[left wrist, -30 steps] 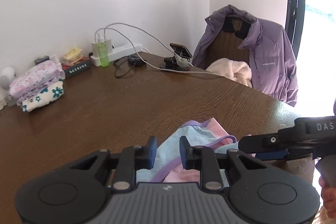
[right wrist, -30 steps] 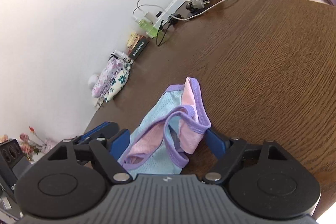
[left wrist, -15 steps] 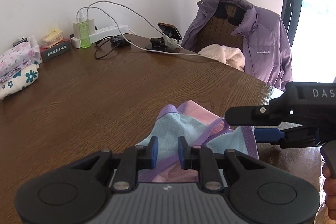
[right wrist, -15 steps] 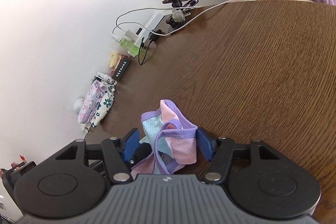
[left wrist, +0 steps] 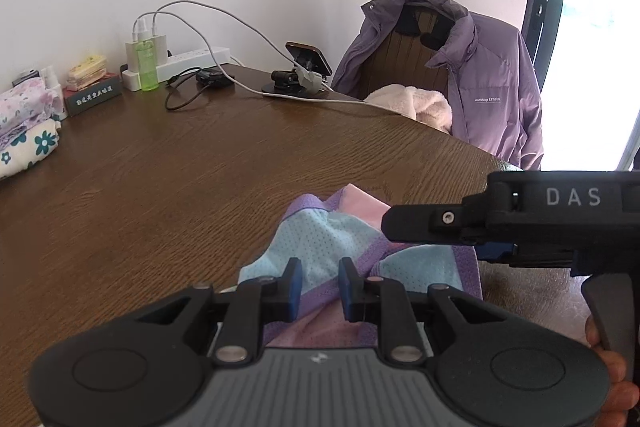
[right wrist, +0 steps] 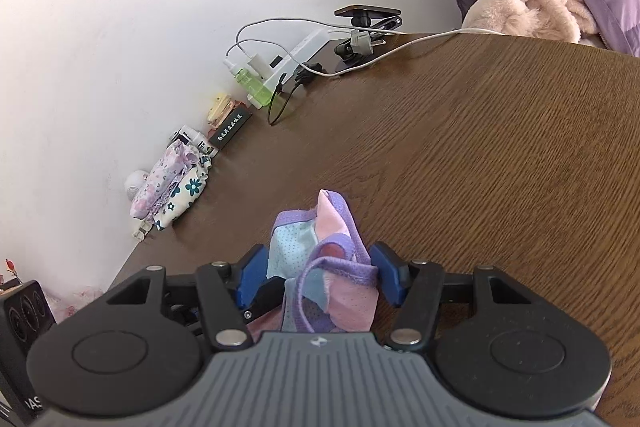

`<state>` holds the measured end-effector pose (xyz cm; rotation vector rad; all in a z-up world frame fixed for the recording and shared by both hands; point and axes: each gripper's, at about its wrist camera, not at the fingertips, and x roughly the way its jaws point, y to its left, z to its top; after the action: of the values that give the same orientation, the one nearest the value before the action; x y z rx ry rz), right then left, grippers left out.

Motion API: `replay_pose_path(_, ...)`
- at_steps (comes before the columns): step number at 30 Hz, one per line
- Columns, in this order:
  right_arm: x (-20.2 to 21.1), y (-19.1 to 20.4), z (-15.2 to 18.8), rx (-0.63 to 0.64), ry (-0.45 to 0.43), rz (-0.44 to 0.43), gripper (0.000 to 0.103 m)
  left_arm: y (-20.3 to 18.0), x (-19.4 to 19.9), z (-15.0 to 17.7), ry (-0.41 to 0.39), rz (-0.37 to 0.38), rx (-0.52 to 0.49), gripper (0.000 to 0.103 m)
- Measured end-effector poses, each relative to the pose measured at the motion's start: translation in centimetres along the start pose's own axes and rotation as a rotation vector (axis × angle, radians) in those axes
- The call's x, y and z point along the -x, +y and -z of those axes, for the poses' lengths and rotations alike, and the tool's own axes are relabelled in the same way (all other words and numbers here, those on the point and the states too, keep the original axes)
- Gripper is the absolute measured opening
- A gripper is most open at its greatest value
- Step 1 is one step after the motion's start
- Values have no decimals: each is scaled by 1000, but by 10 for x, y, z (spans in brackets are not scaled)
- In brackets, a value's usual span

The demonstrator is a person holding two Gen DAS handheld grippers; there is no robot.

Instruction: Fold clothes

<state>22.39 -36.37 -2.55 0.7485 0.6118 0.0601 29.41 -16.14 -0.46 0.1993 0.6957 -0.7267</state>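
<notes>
A small pair of underwear (left wrist: 324, 239), light blue and pink mesh with purple trim, lies bunched on the brown wooden table (left wrist: 200, 167) near its front edge. My left gripper (left wrist: 320, 283) has its fingers close together, with the purple band pinched between them. My right gripper (right wrist: 320, 275) is shut on the other side of the underwear (right wrist: 332, 227), and the cloth stands up crumpled between its blue pads. In the left wrist view the right gripper (left wrist: 440, 227) comes in from the right, just over the cloth.
Folded floral clothes (left wrist: 24, 131) are stacked at the far left by the wall. A power strip (left wrist: 192, 61), cables, a green bottle (left wrist: 146, 67) and a phone on a stand (left wrist: 308, 61) line the back. A chair with a purple jacket (left wrist: 492, 87) and a pink fleece (left wrist: 416, 105) stands beyond the table.
Both grippers have narrowed on the underwear, the right one clearly. The cloth went from spread flat to bunched up. The two grippers have drawn closer together.
</notes>
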Motion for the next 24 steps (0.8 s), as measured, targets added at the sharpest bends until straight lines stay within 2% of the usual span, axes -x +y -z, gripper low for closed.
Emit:
replay_pose_path(1, -2, 0, 0, -2, -2, 4, 47, 1, 0, 0, -2, 4, 7, 19)
replay_pose_path(3, -4, -1, 2, -8, -8, 12, 32, 2, 0, 1, -8, 8, 12, 19)
replay_pose_path(10, -7, -2, 5, -1, -28, 21, 26, 5, 1, 2, -16, 18, 22, 20)
replay_pose_path(12, -8, -2, 5, 7, -16, 26, 13, 6, 3, 2, -19, 17, 28, 20)
replay_pose_path(13, -8, -3, 6, 6, -8, 25, 11, 6, 4, 2, -21, 17, 32, 20)
replay_pose_path(18, -3, -3, 3, 45, -17, 4, 8, 15, 34, 6, -49, -27, 32, 20)
replay_pose_path(22, 7, 7, 1, 140, -51, 5, 8, 23, 66, 12, -73, -75, 29, 20)
replay_pose_path(24, 12, 15, 1, 210, -73, 14, 8, 29, 82, 22, -59, -89, 40, 20)
